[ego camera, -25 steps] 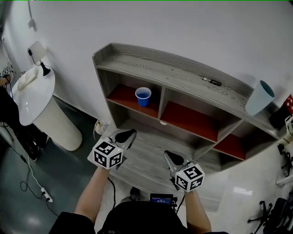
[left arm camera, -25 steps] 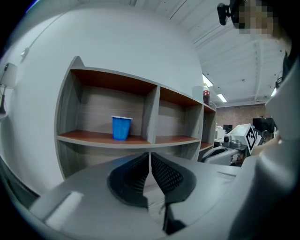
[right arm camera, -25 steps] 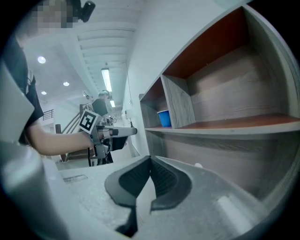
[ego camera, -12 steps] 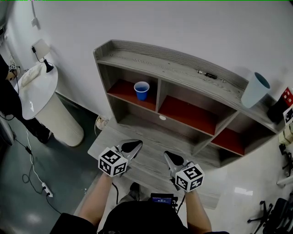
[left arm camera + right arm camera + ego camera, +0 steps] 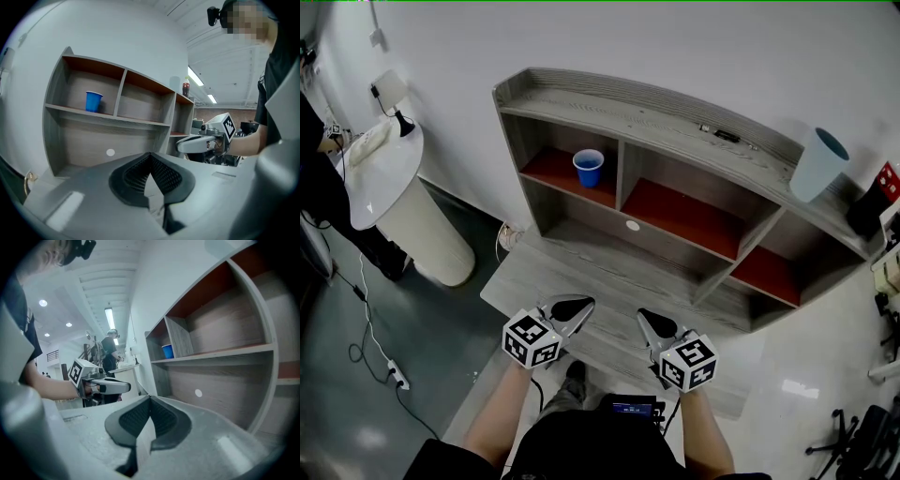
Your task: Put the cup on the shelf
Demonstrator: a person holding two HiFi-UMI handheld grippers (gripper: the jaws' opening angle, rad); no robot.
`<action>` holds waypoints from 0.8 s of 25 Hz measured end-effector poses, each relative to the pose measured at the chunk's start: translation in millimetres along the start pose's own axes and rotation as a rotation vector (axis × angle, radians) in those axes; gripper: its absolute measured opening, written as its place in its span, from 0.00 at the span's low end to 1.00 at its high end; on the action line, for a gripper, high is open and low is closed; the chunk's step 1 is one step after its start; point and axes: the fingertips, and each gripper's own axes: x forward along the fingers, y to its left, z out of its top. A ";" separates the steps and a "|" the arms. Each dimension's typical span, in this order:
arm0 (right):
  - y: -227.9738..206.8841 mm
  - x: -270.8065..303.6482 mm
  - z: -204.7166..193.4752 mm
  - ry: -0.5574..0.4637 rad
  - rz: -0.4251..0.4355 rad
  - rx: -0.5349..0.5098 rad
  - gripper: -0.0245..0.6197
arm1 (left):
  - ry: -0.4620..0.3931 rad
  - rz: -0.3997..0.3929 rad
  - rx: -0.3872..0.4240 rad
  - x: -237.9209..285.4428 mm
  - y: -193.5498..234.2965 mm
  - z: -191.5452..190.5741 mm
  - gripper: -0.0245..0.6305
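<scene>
We hold both grippers side by side over the front edge of the shelf's [image 5: 675, 131] low grey deck, the two a little apart and aimed at the compartments. The left gripper [image 5: 572, 307] has its jaws pressed together with nothing between them, and the right gripper [image 5: 652, 323] is likewise closed and empty. The blue cup [image 5: 589, 168] stands upright in the upper left compartment, on its red floor, nearer the divider on its right than the outer wall. A small white disc [image 5: 632, 225] sits at the back of the deck, below that divider. A pale cup [image 5: 817, 164] stands at the right end of the top board. A round white table [image 5: 384, 178] stands off the shelf's left end.
</scene>
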 end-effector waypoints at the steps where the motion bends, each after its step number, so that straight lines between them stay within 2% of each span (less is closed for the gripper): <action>1: 0.5 -2.1 -2.5 0.004 -0.001 -0.001 0.03 | 0.001 0.000 -0.003 -1.3 -3.6 -3.6 0.04; 9: 2.3 -17.9 -16.2 0.013 -0.016 0.015 0.03 | 0.012 -0.008 -0.019 -6.3 -24.3 -26.6 0.04; 20: 17.5 -20.0 -21.0 0.001 -0.051 0.033 0.03 | 0.004 -0.068 -0.013 -18.8 -39.1 -35.1 0.04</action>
